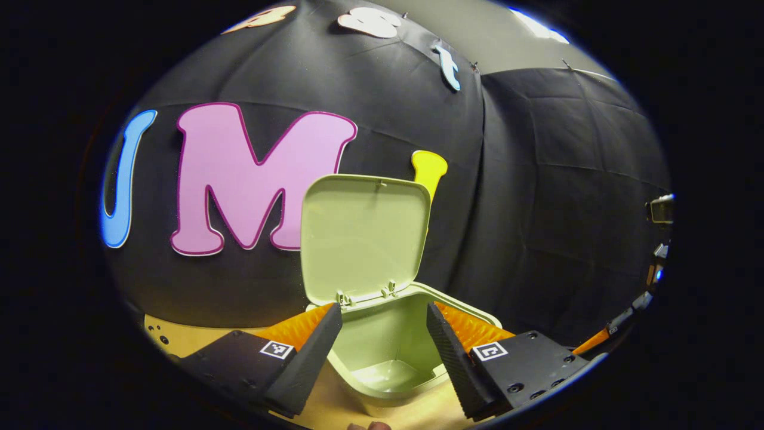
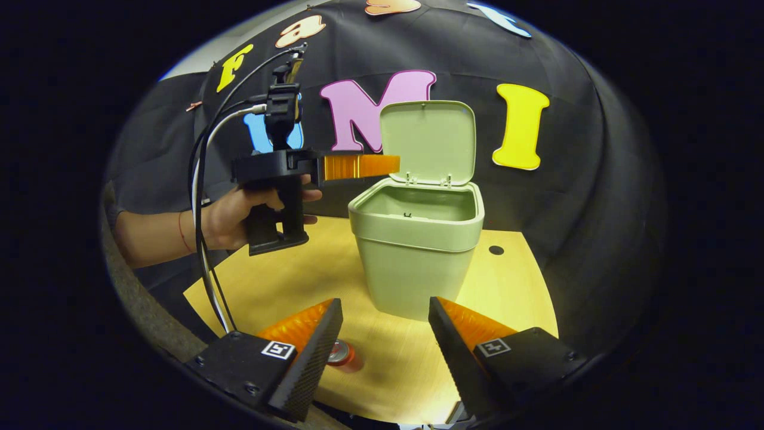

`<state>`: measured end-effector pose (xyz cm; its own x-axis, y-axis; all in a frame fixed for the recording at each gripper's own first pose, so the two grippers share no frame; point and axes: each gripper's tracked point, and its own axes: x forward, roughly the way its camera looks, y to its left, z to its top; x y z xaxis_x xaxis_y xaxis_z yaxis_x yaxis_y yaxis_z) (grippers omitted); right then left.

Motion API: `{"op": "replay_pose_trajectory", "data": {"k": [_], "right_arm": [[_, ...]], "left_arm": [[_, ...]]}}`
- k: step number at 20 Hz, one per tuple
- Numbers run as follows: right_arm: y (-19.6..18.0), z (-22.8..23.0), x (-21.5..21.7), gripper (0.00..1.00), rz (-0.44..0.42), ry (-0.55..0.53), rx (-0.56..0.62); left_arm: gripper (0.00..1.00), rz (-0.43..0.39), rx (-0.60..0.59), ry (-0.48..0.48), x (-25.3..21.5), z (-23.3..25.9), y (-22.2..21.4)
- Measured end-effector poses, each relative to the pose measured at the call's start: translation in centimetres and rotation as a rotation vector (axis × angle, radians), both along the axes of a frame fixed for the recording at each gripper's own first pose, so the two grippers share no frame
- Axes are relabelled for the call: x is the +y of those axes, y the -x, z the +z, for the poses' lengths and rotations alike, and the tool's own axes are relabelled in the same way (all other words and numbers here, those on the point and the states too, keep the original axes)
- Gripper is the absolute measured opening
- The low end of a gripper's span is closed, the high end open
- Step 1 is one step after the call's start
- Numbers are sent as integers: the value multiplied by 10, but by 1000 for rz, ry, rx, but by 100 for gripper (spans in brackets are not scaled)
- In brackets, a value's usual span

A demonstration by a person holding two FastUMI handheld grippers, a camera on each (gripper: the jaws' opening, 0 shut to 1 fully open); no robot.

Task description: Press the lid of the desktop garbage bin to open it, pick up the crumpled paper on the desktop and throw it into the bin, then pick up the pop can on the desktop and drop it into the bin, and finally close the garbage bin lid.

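Right claw [image 2: 385, 334] gapes wide, holding nothing, above the can [image 2: 344, 356] on the surface [image 2: 286, 280]. Left claw [image 1: 385, 340], equally wide and holding nothing, hovers at the bin [image 1: 391, 358], lid [image 1: 364, 233] upright.

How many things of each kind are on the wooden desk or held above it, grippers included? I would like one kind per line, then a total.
Garbage bin, lid up: 1
Pop can: 1
Grippers, left gripper and right gripper: 2
Total: 4
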<state>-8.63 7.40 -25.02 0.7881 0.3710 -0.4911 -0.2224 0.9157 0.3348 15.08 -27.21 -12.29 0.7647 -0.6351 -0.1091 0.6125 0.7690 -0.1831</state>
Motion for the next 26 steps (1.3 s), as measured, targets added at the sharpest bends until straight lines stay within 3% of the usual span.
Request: {"op": "replay_pose_trajectory", "data": {"k": [2,8,14,26], "right_arm": [[4,-2,10,99,29,-12,7],[26,-20,50,99,154,-32,48],[43,-58,84,99,282,20,89],[47,-119,113,99,395,92,168]], "left_arm": [[93,22,-5,-6,15,5,8],[93,124,18,7,76,12,46],[94,243,43,-23,143,5,89],[94,472,112,-53,240,-21,155]]}}
